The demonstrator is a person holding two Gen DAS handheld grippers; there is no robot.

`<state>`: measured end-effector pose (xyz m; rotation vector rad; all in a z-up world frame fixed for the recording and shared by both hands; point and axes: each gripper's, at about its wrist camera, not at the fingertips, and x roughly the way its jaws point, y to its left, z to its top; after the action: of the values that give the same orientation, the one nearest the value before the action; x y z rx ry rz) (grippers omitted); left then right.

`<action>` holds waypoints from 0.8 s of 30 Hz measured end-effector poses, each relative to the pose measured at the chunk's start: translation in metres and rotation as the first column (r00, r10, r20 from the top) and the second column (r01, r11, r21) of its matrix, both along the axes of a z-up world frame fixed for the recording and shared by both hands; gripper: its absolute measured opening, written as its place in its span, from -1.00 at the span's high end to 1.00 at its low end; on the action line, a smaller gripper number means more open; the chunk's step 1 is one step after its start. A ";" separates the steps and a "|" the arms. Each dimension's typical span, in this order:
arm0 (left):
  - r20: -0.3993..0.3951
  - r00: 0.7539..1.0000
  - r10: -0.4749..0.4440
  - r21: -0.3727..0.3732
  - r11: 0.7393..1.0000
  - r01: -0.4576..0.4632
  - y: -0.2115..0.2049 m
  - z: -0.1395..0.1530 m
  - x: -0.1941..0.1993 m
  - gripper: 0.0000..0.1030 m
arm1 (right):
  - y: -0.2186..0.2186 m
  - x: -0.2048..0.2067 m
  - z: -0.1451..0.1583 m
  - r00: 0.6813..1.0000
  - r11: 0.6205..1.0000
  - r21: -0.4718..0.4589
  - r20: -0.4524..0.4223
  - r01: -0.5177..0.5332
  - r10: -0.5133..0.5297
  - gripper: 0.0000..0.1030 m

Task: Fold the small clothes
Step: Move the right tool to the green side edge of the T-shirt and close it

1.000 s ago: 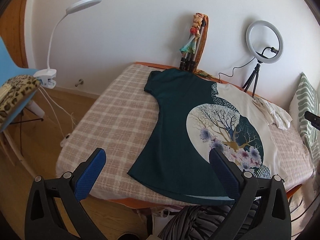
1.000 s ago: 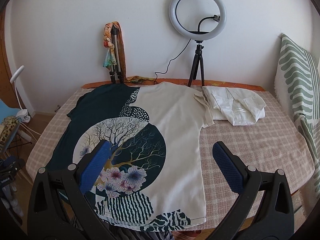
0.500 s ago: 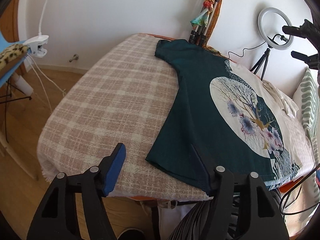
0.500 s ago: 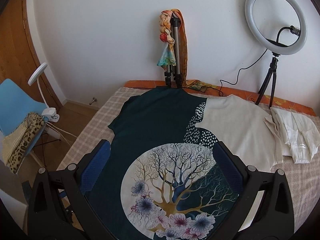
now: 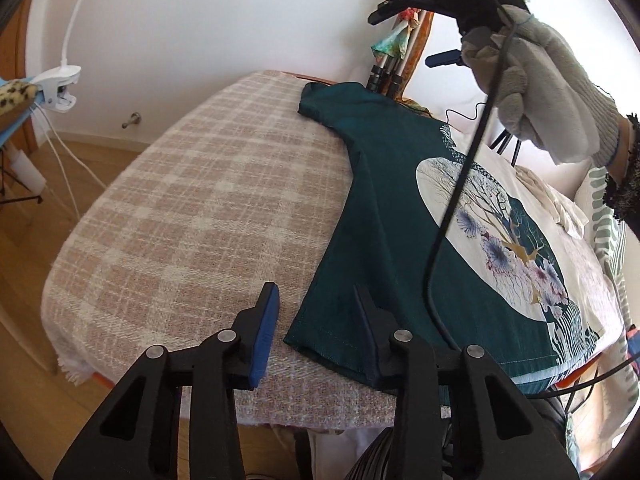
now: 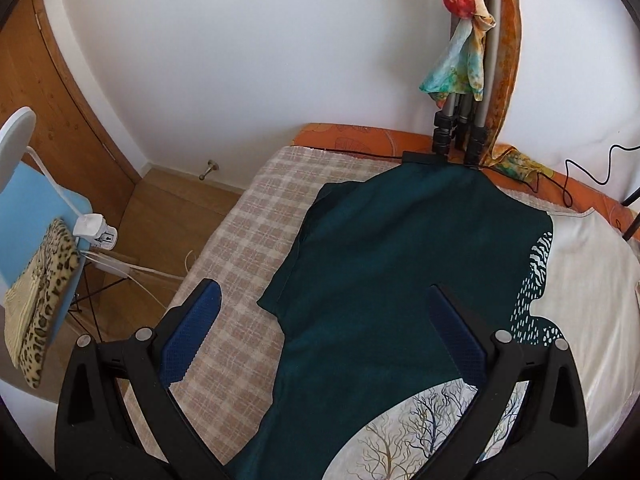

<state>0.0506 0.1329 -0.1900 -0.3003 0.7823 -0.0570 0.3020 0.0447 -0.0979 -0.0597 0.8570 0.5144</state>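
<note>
1. Since half a second earlier, the left gripper (image 5: 316, 320) had dropped lower and closer to the near hem corner of the T-shirt (image 5: 384, 216), and its fingers had drawn nearer together; the right gripper (image 6: 324, 332) had travelled leftward and forward, so the dark sleeve and shoulder filled its view rather than the tree print.
2. The left gripper's jaws stood parted with a moderate gap. The shirt's lower corner lay in that gap, just ahead of the fingertips. Whether the pads touched the cloth could not be told.
3. The right gripper's jaws were spread wide. Its left finger (image 6: 192, 332) hung over the checked cover (image 6: 240, 264), and its right finger over the dark green body of the shirt; the sleeve edge lay between them. From the left wrist view this gripper was seen raised above the shirt, held by the person's gloved right hand (image 5: 536, 92).
4. The shirt lay flat and unfolded on the cover, collar away from both grippers, the cream half to the right.
5. Beyond the right gripper, a folded tripod (image 6: 464, 120) draped with a coloured scarf (image 6: 460, 64) leaned on the wall. To the far left stood a blue chair (image 6: 36, 200) with a leopard-print cloth (image 6: 44, 292).
</note>
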 end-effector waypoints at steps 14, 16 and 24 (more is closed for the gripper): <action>0.035 0.999 -0.006 -0.300 0.954 0.016 0.028 -0.013 -0.002 0.90 | 0.098 0.052 -0.083 0.971 0.991 -0.068 -0.219 -0.111 0.094 -0.70; 0.033 0.999 -0.006 -0.301 0.954 0.016 0.027 -0.013 -0.002 0.90 | 0.103 0.049 -0.085 0.970 0.986 -0.094 -0.217 -0.138 0.115 -0.70; 0.027 1.000 -0.001 -0.301 0.954 0.009 0.028 -0.013 -0.003 0.91 | 0.116 0.051 -0.112 0.962 0.951 -0.254 -0.250 -0.179 0.114 -0.33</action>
<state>0.0472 0.1611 -0.2029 -0.5864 0.7474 -0.1857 0.3525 0.1610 -0.2096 -0.3260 1.1567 0.5465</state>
